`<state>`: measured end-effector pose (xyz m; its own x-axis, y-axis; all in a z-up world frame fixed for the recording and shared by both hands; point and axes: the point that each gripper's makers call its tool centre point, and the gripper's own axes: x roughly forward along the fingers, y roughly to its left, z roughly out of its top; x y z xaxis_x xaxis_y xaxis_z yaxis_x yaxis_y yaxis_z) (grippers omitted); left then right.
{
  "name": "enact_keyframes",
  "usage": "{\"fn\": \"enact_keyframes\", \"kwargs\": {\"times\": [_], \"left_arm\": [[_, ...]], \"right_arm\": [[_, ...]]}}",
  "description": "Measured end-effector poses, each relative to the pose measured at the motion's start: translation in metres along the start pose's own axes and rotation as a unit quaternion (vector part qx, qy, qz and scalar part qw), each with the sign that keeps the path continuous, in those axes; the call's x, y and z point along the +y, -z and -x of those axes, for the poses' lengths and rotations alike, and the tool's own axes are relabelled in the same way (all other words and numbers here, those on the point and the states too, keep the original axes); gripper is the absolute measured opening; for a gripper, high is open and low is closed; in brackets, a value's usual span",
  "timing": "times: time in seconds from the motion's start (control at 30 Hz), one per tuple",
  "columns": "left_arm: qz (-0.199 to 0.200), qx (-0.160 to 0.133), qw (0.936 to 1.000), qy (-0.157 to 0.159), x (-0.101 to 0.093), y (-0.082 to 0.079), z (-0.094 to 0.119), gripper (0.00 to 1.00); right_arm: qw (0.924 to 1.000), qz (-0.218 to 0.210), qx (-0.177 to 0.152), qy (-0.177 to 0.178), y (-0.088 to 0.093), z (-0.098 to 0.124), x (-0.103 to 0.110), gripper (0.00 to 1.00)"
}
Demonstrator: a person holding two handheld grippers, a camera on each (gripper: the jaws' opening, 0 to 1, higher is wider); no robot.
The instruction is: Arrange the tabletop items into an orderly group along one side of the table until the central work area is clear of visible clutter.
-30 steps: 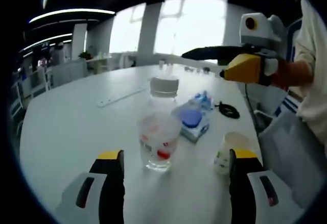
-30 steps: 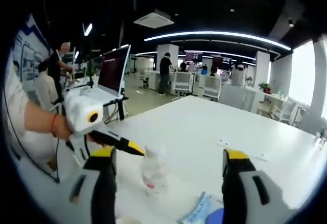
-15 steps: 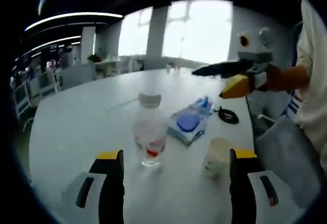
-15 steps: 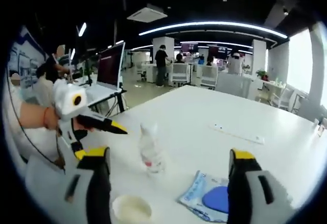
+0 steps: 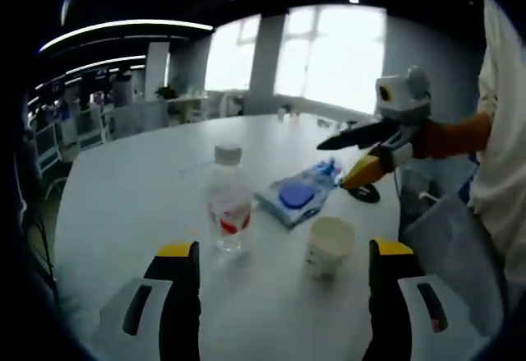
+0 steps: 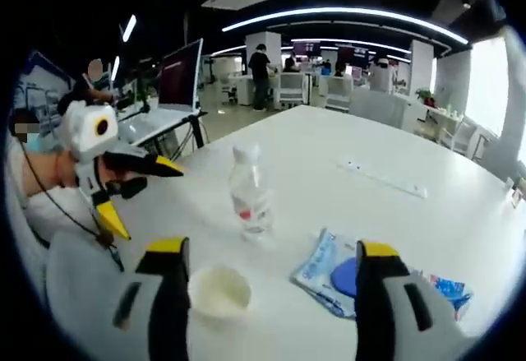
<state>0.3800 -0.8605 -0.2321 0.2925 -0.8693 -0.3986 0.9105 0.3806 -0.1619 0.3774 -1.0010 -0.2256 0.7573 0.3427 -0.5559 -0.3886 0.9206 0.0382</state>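
White desk (image 5: 123, 205): bottle (image 5: 228, 201), paper cup (image 5: 329, 246) and blue packet (image 5: 297, 198) lie central.
Change: both views pulled back; items look smaller.
Left gripper (image 5: 279, 295): fingers released, cup at 1 o'clock.
Right gripper (image 6: 267, 295): fingers released, empty.
Meaning: nothing grouped yet.

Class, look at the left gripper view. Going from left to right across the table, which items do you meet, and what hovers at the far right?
Water bottle → blue packet → paper cup → black cable; the right gripper hovers open above it.
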Motion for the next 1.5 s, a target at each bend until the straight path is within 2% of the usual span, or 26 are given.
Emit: {"fn": "enact_keyframes", "kwargs": {"times": [0.2,0.27,0.37,0.4,0.43,0.67,0.7,0.77,0.8,0.87,0.9,1.0,1.1,1.27,1.37,1.5], "left_arm": [[0.000,0.002,1.0000,-0.007,-0.008,0.005,0.010,0.81],[-0.006,0.011,0.9999,-0.009,-0.012,0.009,0.014,0.80],[-0.004,0.009,0.9999,-0.011,-0.017,0.011,0.020,0.80],[-0.005,0.011,0.9998,-0.014,-0.019,0.012,0.021,0.80],[-0.004,0.010,0.9998,-0.014,-0.020,0.012,0.022,0.80],[0.000,0.018,0.9997,-0.015,-0.037,0.025,0.031,0.79],[0.001,0.018,0.9997,-0.015,-0.038,0.025,0.031,0.79],[0.003,0.017,0.9997,-0.016,-0.041,0.027,0.033,0.78],[0.005,0.019,0.9997,-0.016,-0.043,0.028,0.034,0.78],[0.005,0.020,0.9996,-0.018,-0.044,0.030,0.034,0.78],[0.007,0.018,0.9996,-0.019,-0.044,0.029,0.035,0.78],[0.009,0.014,0.9996,-0.024,-0.044,0.029,0.038,0.77],[0.011,0.013,0.9995,-0.027,-0.042,0.029,0.039,0.77],[0.012,0.009,0.9994,-0.030,-0.041,0.029,0.041,0.76],[0.012,0.006,0.9994,-0.032,-0.040,0.028,0.042,0.76],[0.013,0.003,0.9994,-0.032,-0.040,0.027,0.042,0.76]], "right_arm": [[0.9995,-0.014,0.026,-0.007,0.015,0.001,0.001,0.74],[0.9992,-0.010,0.037,-0.005,0.020,0.001,0.001,0.73],[0.9988,-0.007,0.049,-0.005,0.027,0.001,0.000,0.71],[0.9977,-0.007,0.067,-0.007,0.035,0.000,0.000,0.70],[0.9979,-0.007,0.065,-0.006,0.035,0.000,-0.001,0.69],[0.9948,-0.035,0.094,-0.017,0.049,-0.013,0.001,0.58],[0.9928,-0.037,0.111,-0.025,0.055,-0.014,0.004,0.55],[0.9936,-0.038,0.104,-0.022,0.052,-0.019,0.004,0.49],[0.9911,-0.035,0.124,-0.030,0.058,-0.021,0.008,0.44],[0.9915,-0.032,0.123,-0.028,0.057,-0.026,0.009,0.39],[0.9898,-0.026,0.136,-0.033,0.062,-0.028,0.012,0.36],[0.9867,-0.035,0.152,-0.047,0.066,-0.033,0.020,0.31],[0.9859,-0.021,0.159,-0.047,0.068,-0.036,0.022,0.22],[0.9835,-0.022,0.174,-0.046,0.073,-0.040,0.024,0.16],[0.9824,-0.004,0.182,-0.042,0.076,-0.042,0.024,0.14],[0.9811,-0.004,0.188,-0.045,0.078,-0.042,0.024,0.06]]}}
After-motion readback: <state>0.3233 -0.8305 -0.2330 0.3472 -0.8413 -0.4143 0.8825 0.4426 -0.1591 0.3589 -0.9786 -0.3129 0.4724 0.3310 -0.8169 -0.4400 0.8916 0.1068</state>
